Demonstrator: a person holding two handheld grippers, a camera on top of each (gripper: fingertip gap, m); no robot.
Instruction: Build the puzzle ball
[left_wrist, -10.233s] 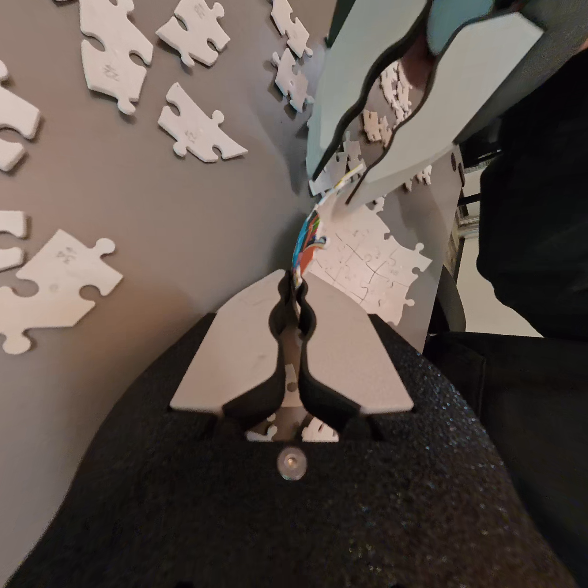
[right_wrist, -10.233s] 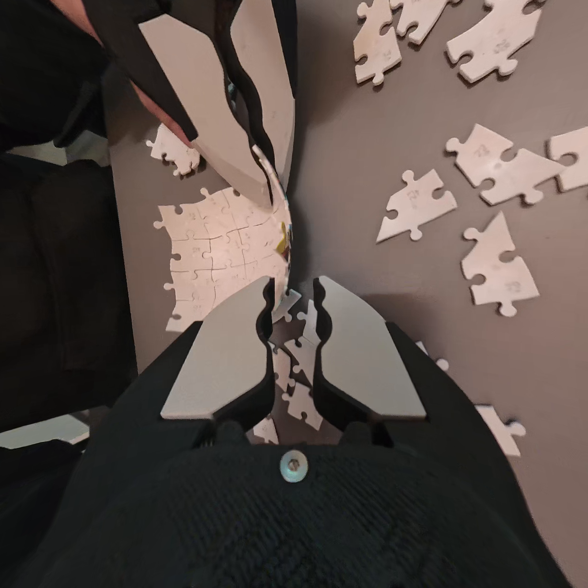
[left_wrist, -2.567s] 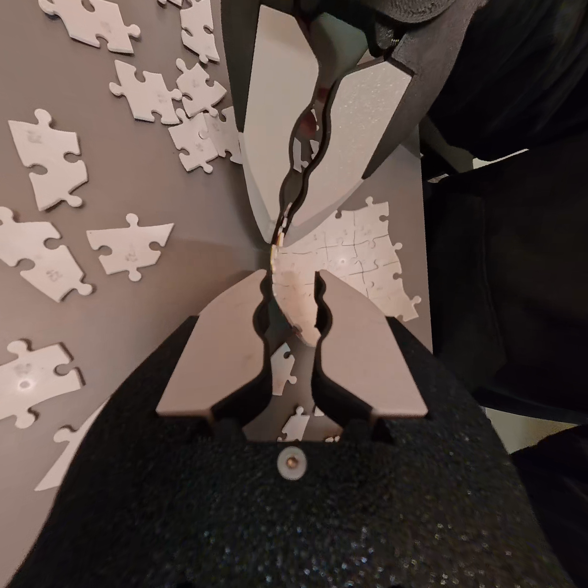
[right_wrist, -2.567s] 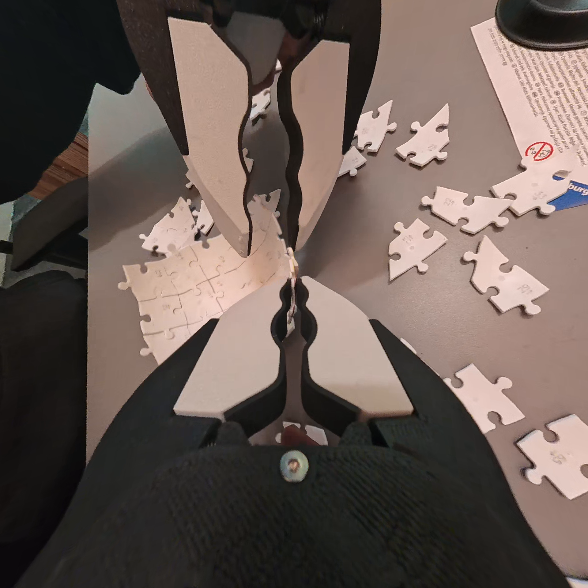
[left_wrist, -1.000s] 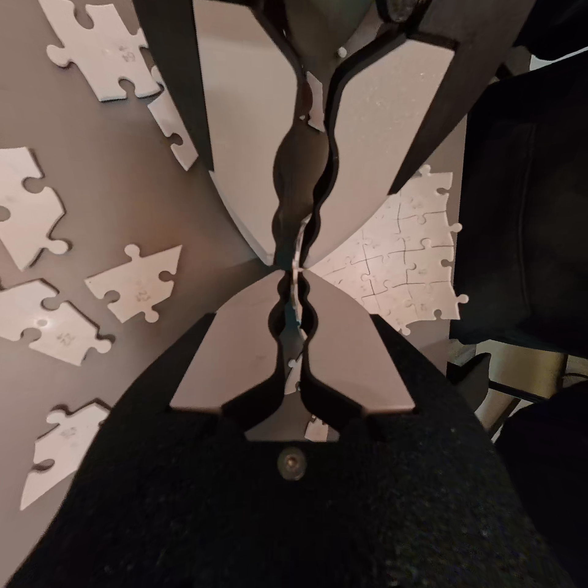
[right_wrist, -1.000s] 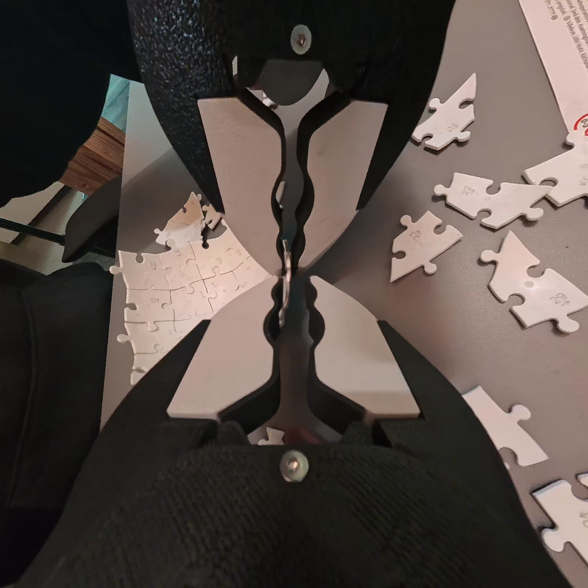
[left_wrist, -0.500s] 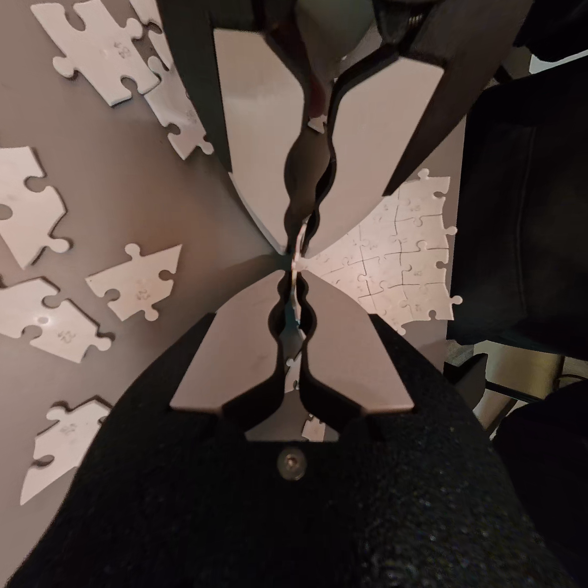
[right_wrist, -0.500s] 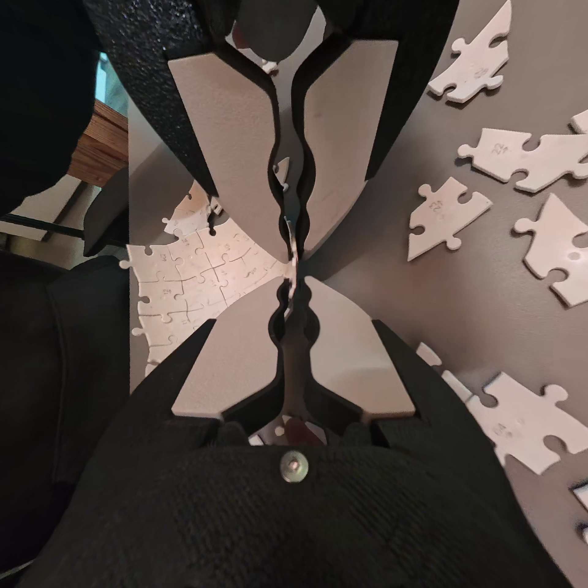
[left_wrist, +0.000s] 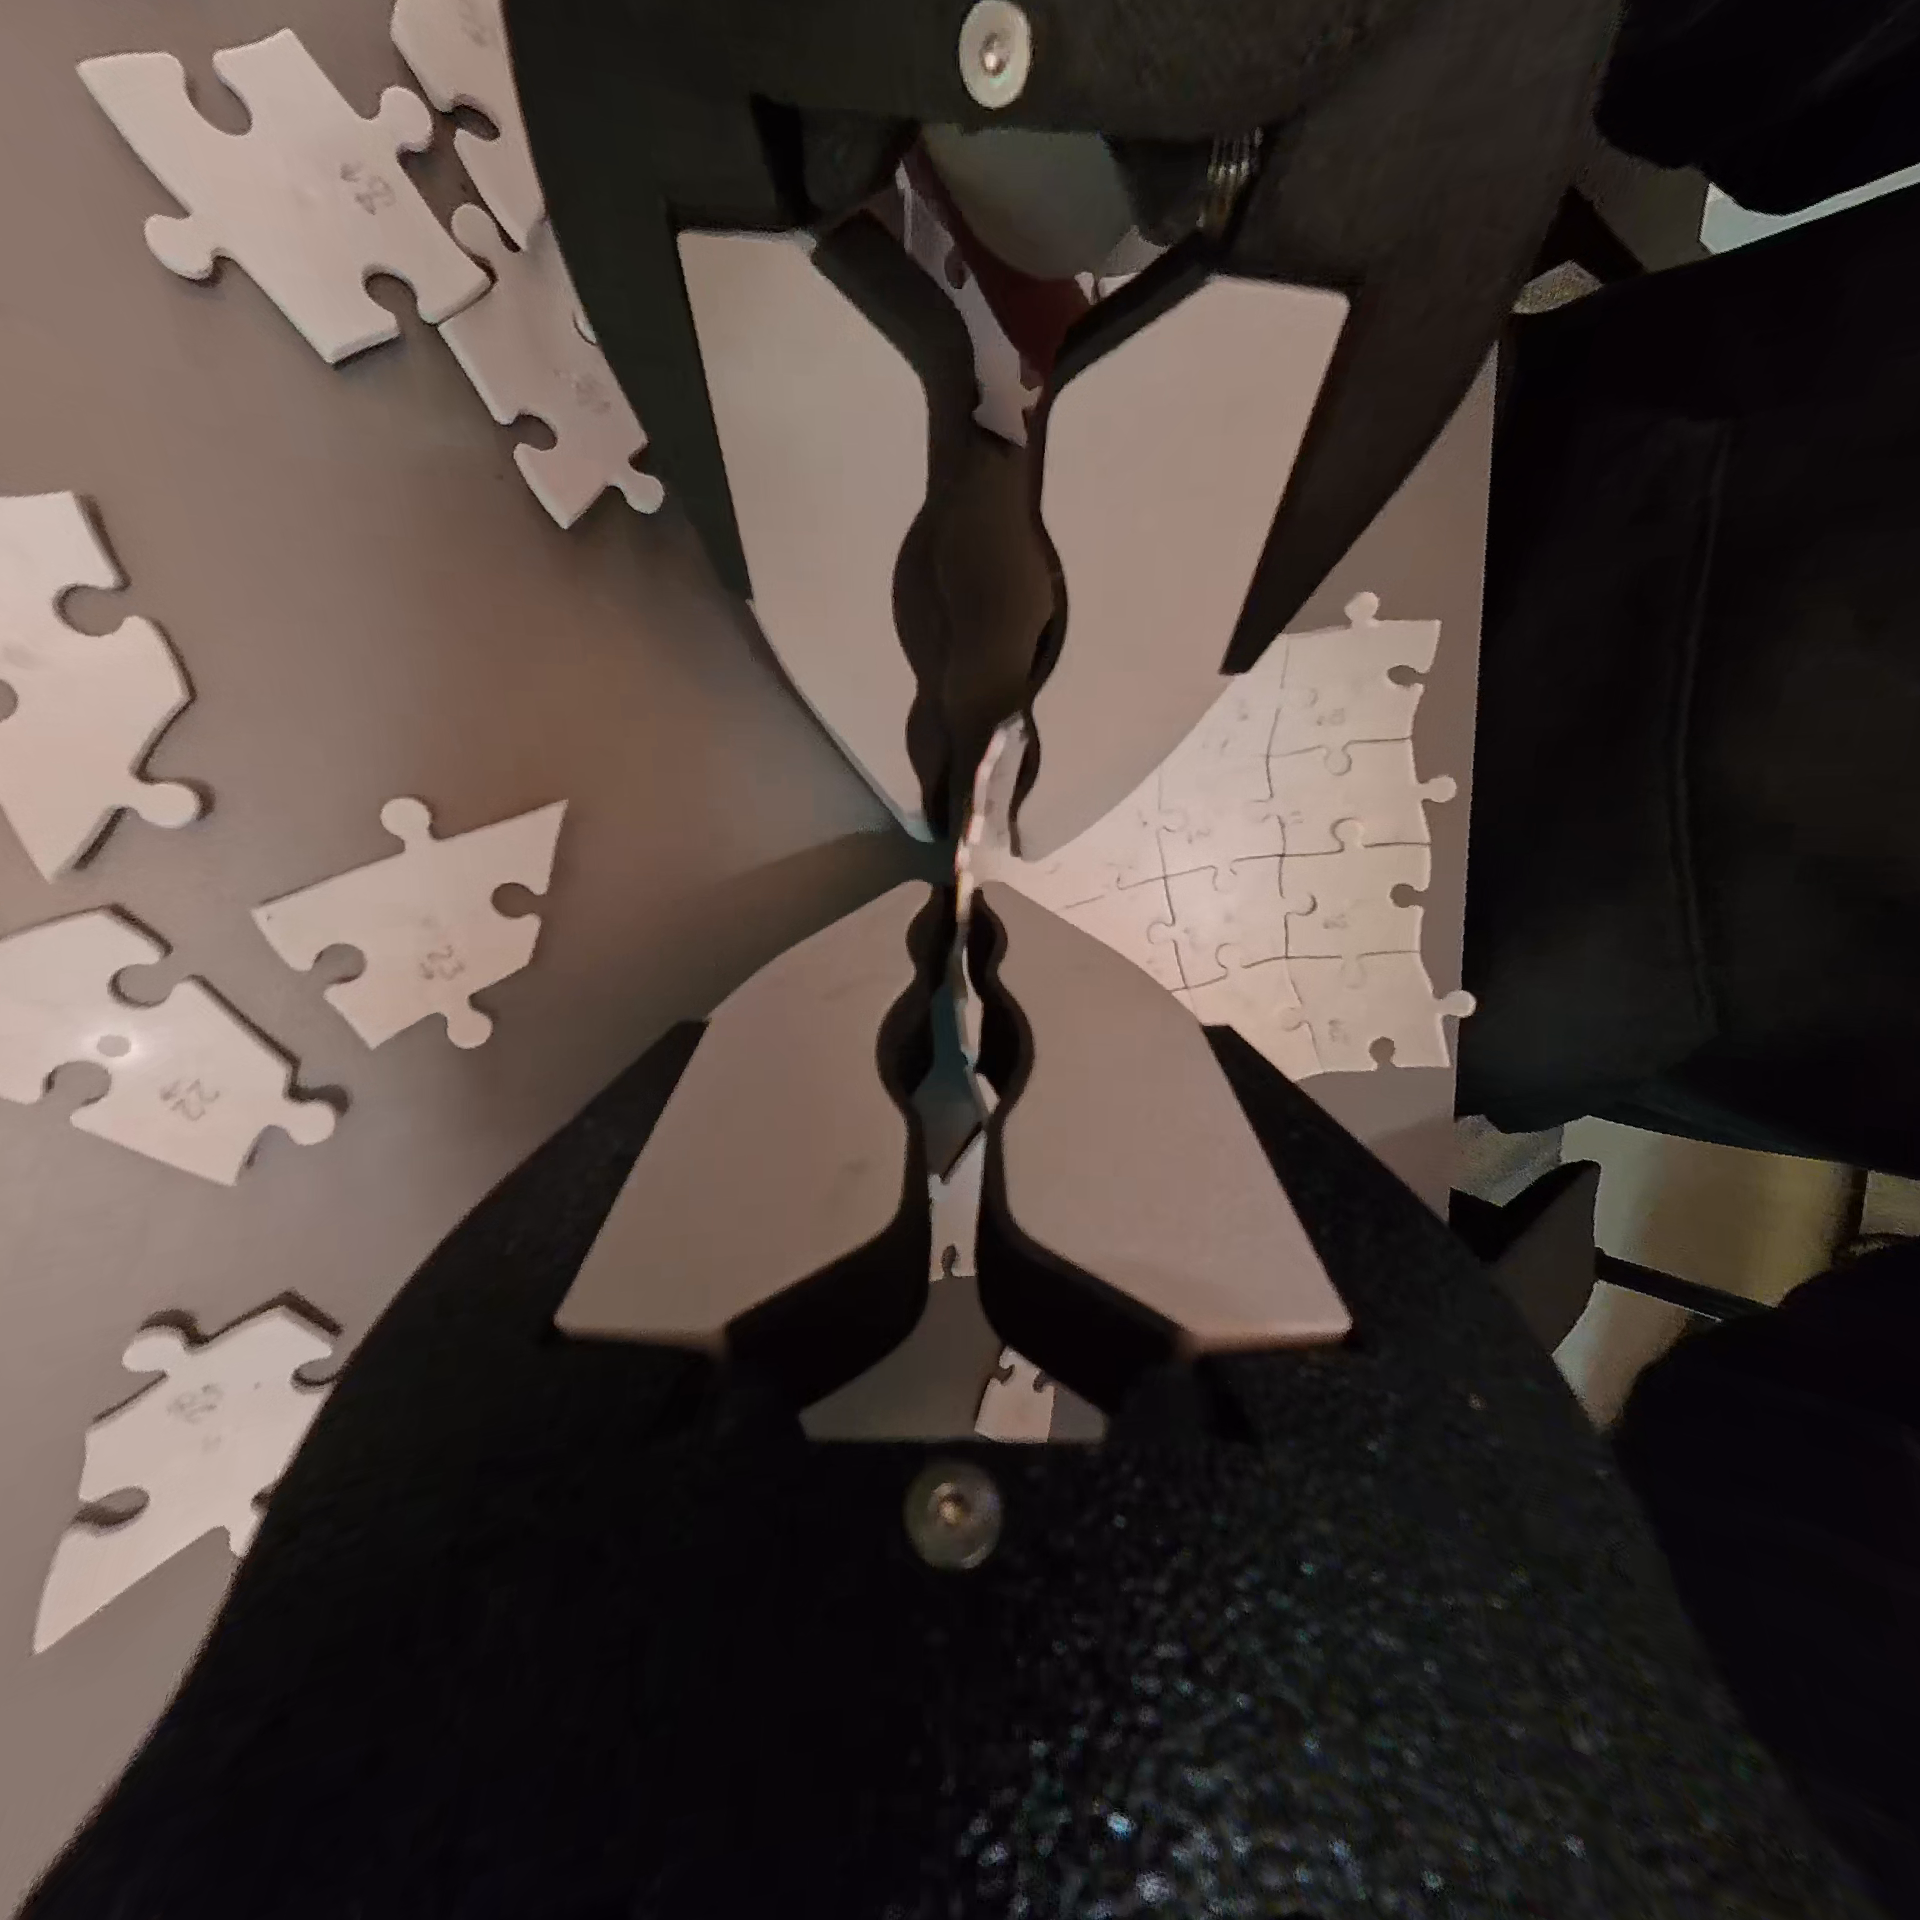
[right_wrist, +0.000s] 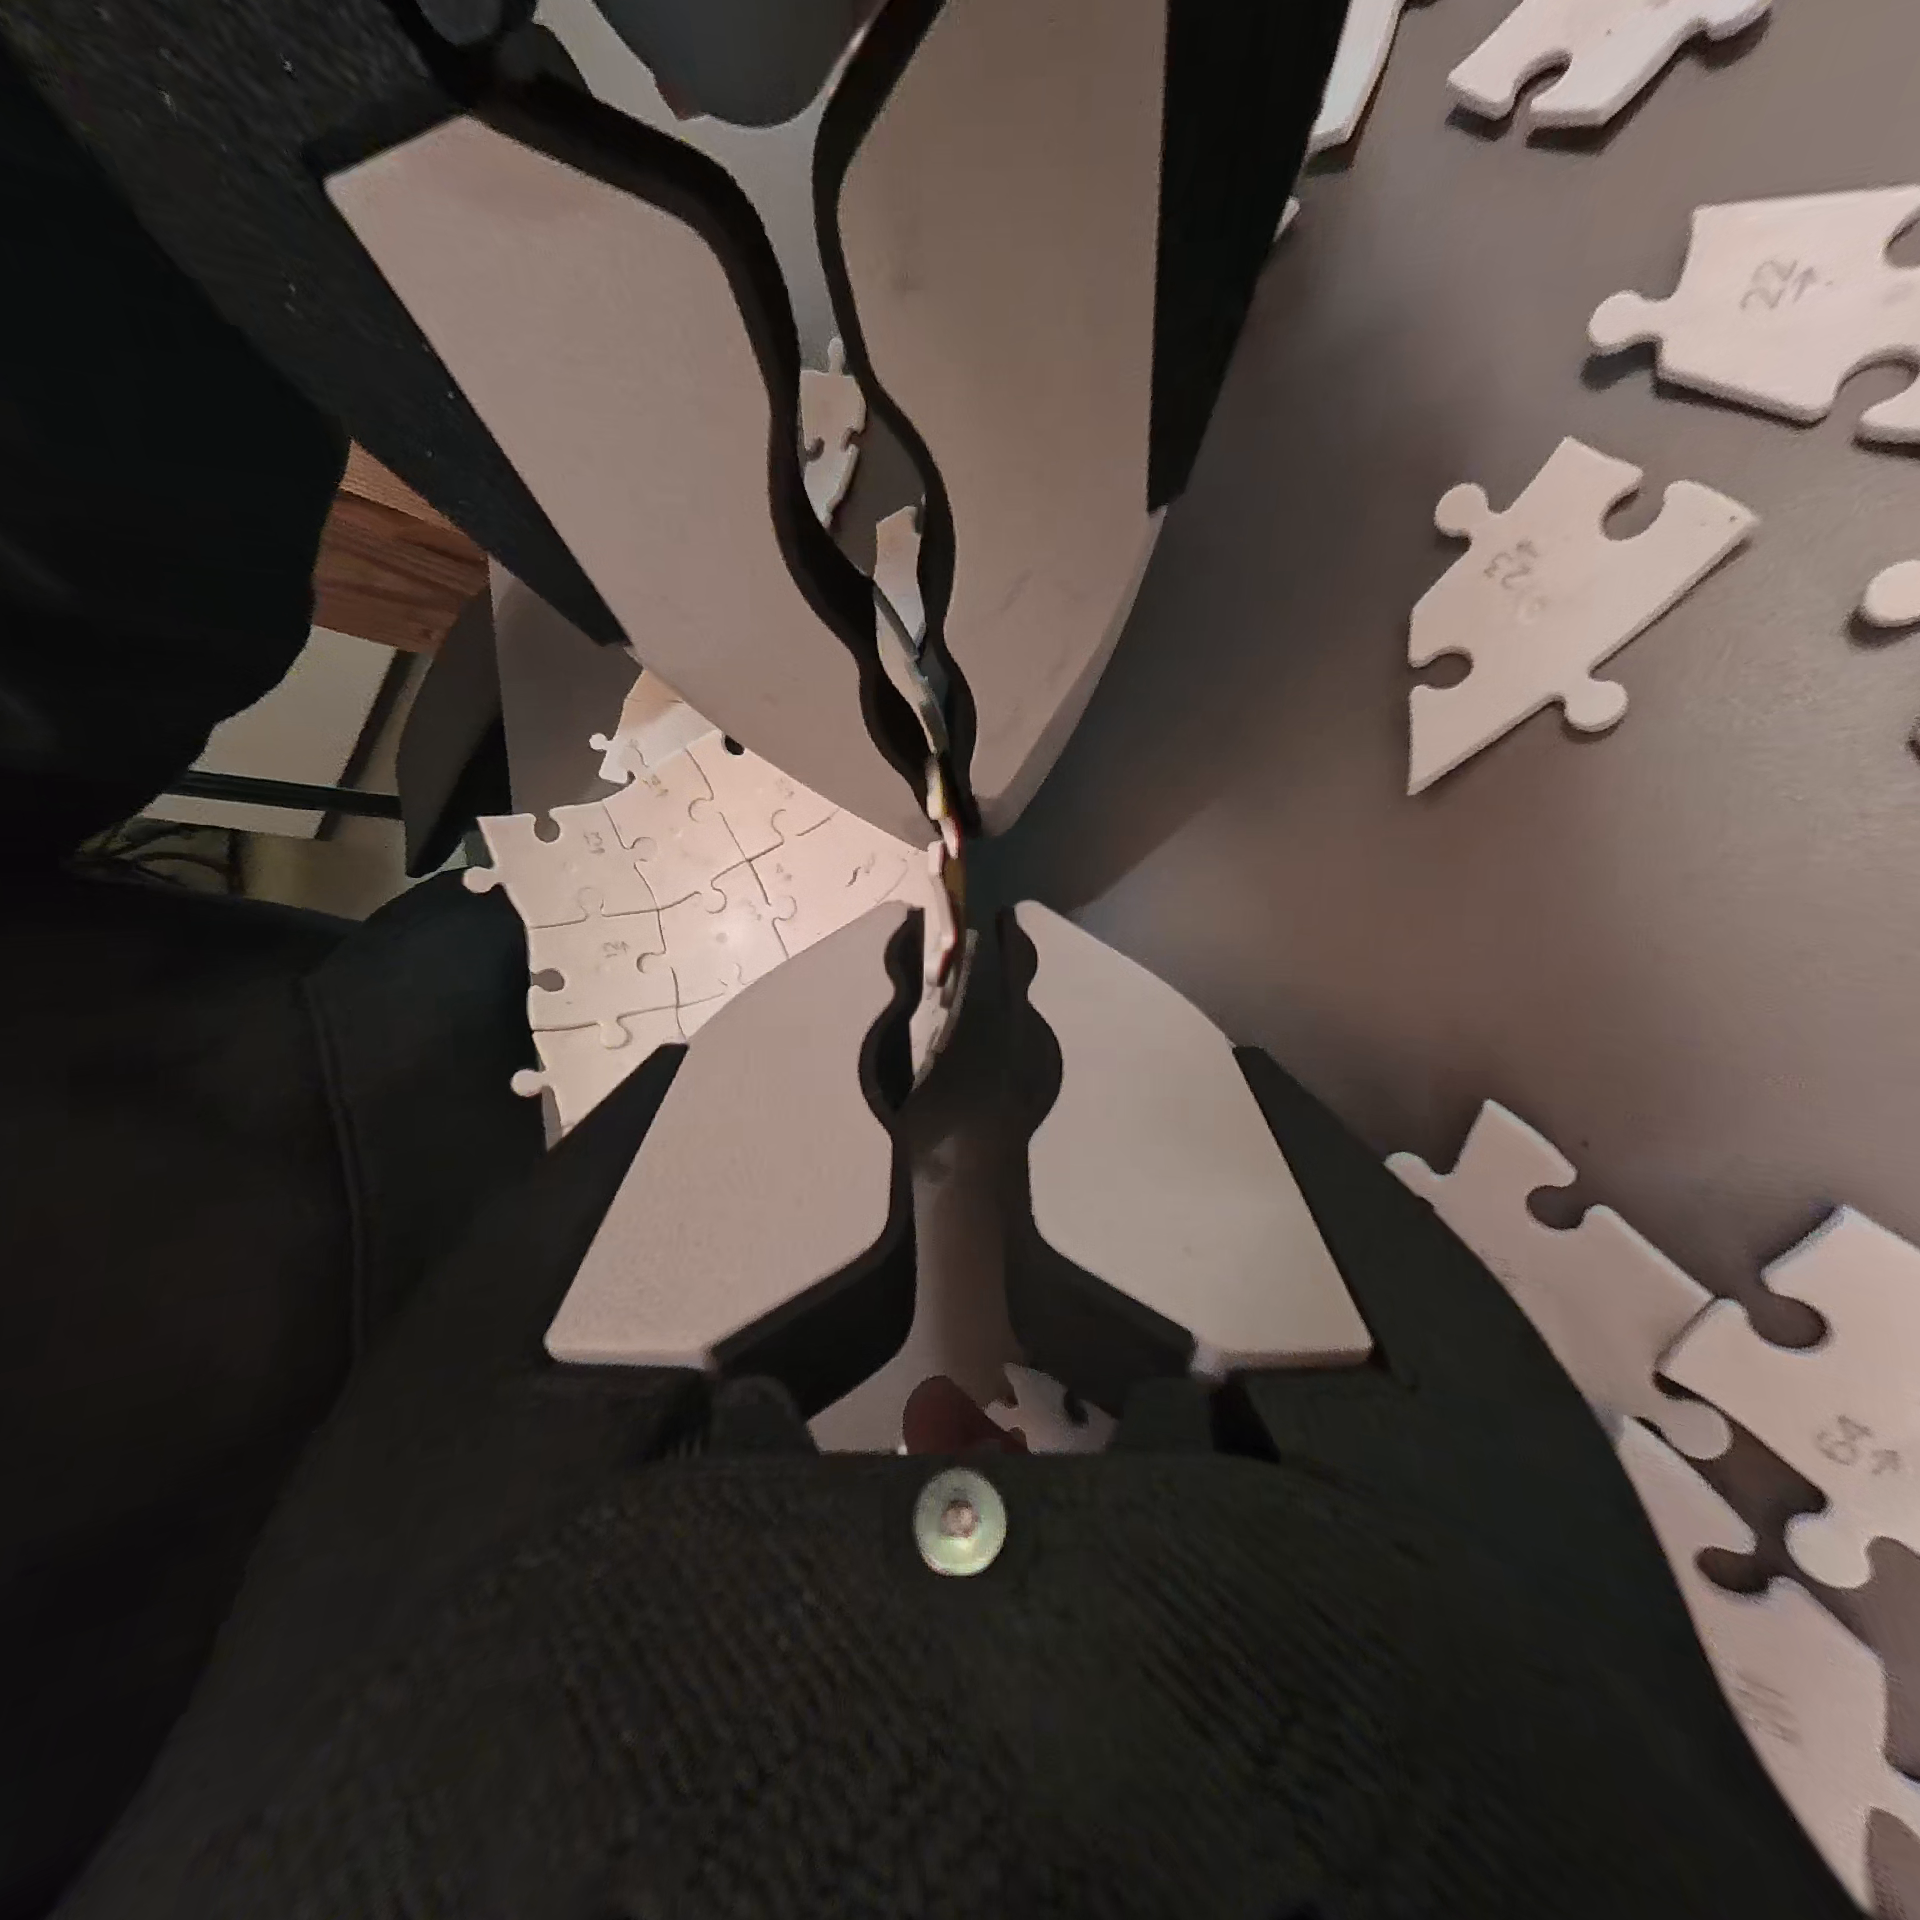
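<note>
A curved puzzle section (left_wrist: 1299, 862) is pinched edge-on by the closed left gripper (left_wrist: 961, 899); the right gripper (right_wrist: 961, 909), narrowly parted, straddles its edge. Loose pieces (left_wrist: 416, 925) beside the section lie unjoined.

**Grey tabletop, dim warm light**

My view takes in a matte grey tabletop (left_wrist: 395, 665) under soft warm light. Past its edge I see a black chair (left_wrist: 1538, 1236), a pale floor (right_wrist: 281, 758), and a strip of wooden furniture (right_wrist: 405, 561).
</note>
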